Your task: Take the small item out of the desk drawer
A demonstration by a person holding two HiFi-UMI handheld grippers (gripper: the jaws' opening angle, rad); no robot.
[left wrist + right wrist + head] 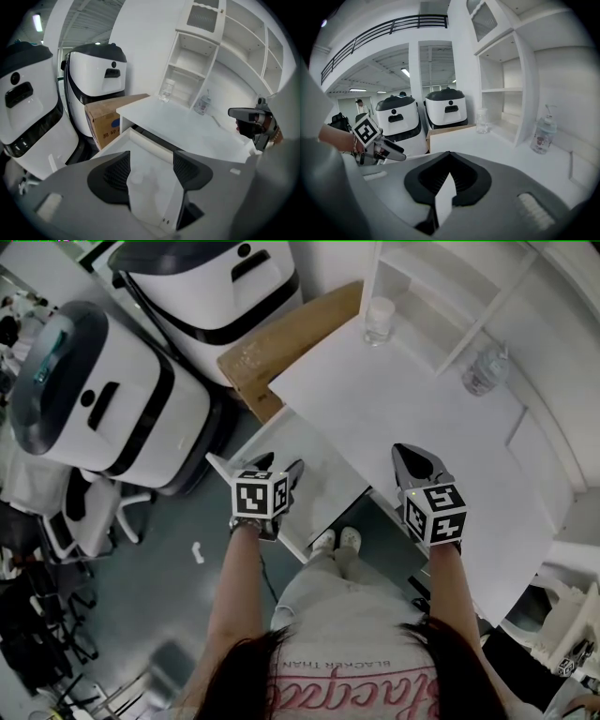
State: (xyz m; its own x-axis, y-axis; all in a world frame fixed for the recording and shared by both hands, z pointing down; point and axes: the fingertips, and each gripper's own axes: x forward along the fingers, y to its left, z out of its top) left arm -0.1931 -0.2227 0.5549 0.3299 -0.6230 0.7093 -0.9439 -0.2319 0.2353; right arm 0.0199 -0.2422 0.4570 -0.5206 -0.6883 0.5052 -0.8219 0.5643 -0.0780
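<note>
The white desk drawer (pixel 323 474) stands pulled out at the desk's left end. In the left gripper view a small round white item (pixel 138 178) lies on the floor of the drawer (pixel 140 138). My left gripper (pixel 151 157) hangs over it, tilted down and open, the item showing between its jaws and untouched. In the head view the left gripper (pixel 278 465) is above the drawer. My right gripper (pixel 401 451) hovers over the desktop (pixel 422 418), apart from the drawer. In its own view the right gripper (pixel 448 157) looks shut, with only a white sliver showing behind the tips.
A cardboard box (pixel 272 343) sits on the floor against the desk's far side, next to two large white machines (pixel 103 399). A glass jar (pixel 380 320) and a pump bottle (pixel 486 371) stand by the white shelf unit (pixel 450 296). My feet are below the drawer.
</note>
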